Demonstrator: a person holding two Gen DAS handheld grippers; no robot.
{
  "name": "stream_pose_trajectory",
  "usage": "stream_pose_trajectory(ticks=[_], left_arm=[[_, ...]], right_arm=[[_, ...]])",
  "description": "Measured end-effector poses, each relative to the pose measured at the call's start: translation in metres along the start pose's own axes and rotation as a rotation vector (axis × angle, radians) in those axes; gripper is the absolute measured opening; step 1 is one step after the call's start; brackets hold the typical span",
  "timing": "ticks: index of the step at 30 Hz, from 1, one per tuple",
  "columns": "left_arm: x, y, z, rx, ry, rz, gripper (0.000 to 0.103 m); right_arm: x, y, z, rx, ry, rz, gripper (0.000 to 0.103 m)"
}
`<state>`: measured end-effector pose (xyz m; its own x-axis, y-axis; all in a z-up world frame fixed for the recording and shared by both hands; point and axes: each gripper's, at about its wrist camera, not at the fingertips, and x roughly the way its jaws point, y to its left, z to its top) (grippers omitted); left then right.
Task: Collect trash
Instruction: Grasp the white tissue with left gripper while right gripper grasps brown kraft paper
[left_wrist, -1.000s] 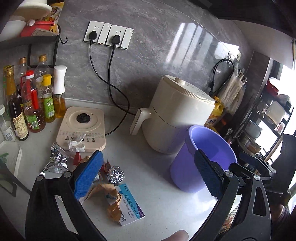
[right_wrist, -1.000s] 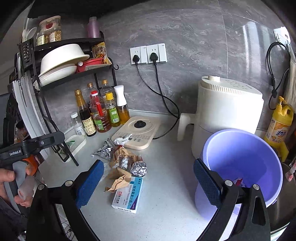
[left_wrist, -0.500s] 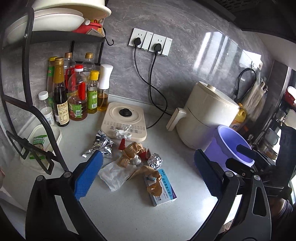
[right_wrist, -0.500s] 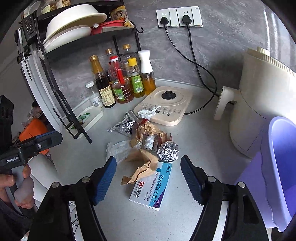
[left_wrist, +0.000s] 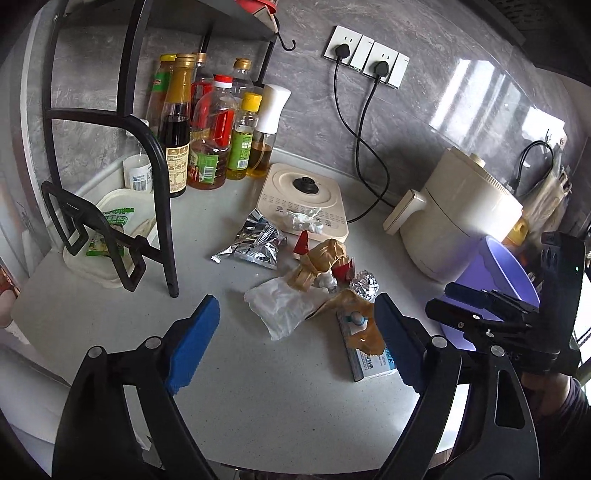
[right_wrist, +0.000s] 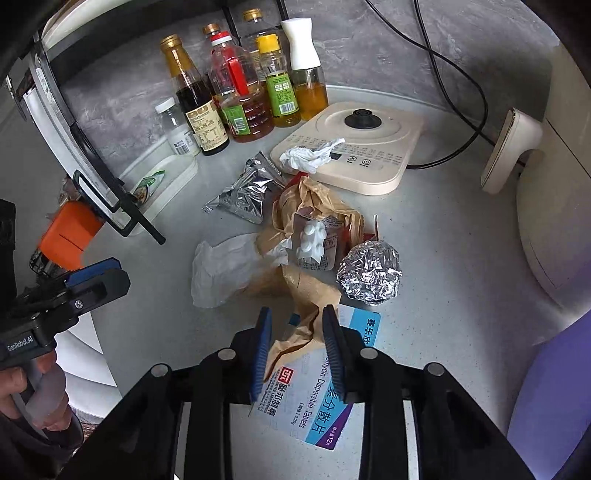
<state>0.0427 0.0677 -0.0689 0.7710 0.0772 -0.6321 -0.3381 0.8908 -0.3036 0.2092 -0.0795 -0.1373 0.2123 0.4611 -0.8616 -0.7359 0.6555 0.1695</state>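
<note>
A heap of trash lies on the grey counter: a tablet box (right_wrist: 314, 391), crumpled brown paper (right_wrist: 306, 295), a foil ball (right_wrist: 369, 273), a white wrapper (right_wrist: 221, 269), a silver packet (right_wrist: 243, 195) and a blister pack (right_wrist: 312, 240). My right gripper (right_wrist: 297, 354) is low over the box, its jaws narrowed around the tail of the brown paper. My left gripper (left_wrist: 295, 343) is wide open above the counter, in front of the white wrapper (left_wrist: 284, 306). The purple bin (left_wrist: 509, 273) stands to the right.
A cream air fryer (left_wrist: 461, 218) and a flat cream appliance base (left_wrist: 303, 199) with a white tissue (right_wrist: 310, 155) stand behind the heap. Sauce bottles (left_wrist: 207, 122) and a black rack leg (left_wrist: 162, 206) stand at the left. Two cables hang from the wall sockets (left_wrist: 365, 62).
Both grippers swung left from the purple bin toward the trash heap. My right gripper dropped low over the box and narrowed its jaws around the brown paper. My left gripper stayed wide open.
</note>
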Motion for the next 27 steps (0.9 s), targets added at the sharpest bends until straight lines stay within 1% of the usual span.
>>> stream_pose_trajectory(ticks=[4, 5, 6, 7, 10, 14, 16, 18, 22, 25, 27], left_arm=[[0.016, 0.009, -0.008, -0.023, 0.040, 0.009, 0.076], [0.020, 0.012, -0.009, -0.028, 0.049, 0.011, 0.074], [0.024, 0.013, -0.011, -0.033, 0.058, 0.013, 0.073], [0.029, 0.015, -0.012, -0.036, 0.066, 0.014, 0.071], [0.043, 0.019, -0.015, -0.048, 0.085, 0.013, 0.070], [0.067, 0.026, -0.019, -0.079, 0.120, 0.013, 0.064], [0.081, 0.030, -0.021, -0.099, 0.140, 0.012, 0.063], [0.097, 0.032, -0.023, -0.111, 0.165, 0.013, 0.057], [0.122, 0.034, -0.027, -0.135, 0.198, 0.030, 0.051], [0.136, 0.035, -0.029, -0.170, 0.215, 0.029, 0.040], [0.140, 0.034, -0.030, -0.180, 0.219, 0.048, 0.021]], right_arm=[[-0.001, 0.002, 0.005, -0.047, -0.013, 0.007, 0.013], [-0.003, 0.001, 0.004, -0.052, -0.016, 0.005, 0.010], [-0.005, -0.001, 0.005, -0.053, -0.016, 0.005, 0.009], [-0.007, -0.003, 0.005, -0.054, -0.016, 0.007, 0.006], [-0.013, -0.007, 0.005, -0.065, -0.019, 0.004, 0.006], [-0.027, -0.013, 0.004, -0.083, -0.046, 0.004, 0.005], [-0.037, -0.016, 0.004, -0.089, -0.072, 0.005, 0.005], [-0.047, -0.018, 0.006, -0.090, -0.104, 0.008, 0.005], [-0.069, -0.023, 0.014, -0.076, -0.179, 0.008, 0.005], [-0.088, -0.027, 0.021, -0.059, -0.235, 0.007, 0.005], [-0.100, -0.030, 0.024, -0.045, -0.267, 0.004, 0.005]])
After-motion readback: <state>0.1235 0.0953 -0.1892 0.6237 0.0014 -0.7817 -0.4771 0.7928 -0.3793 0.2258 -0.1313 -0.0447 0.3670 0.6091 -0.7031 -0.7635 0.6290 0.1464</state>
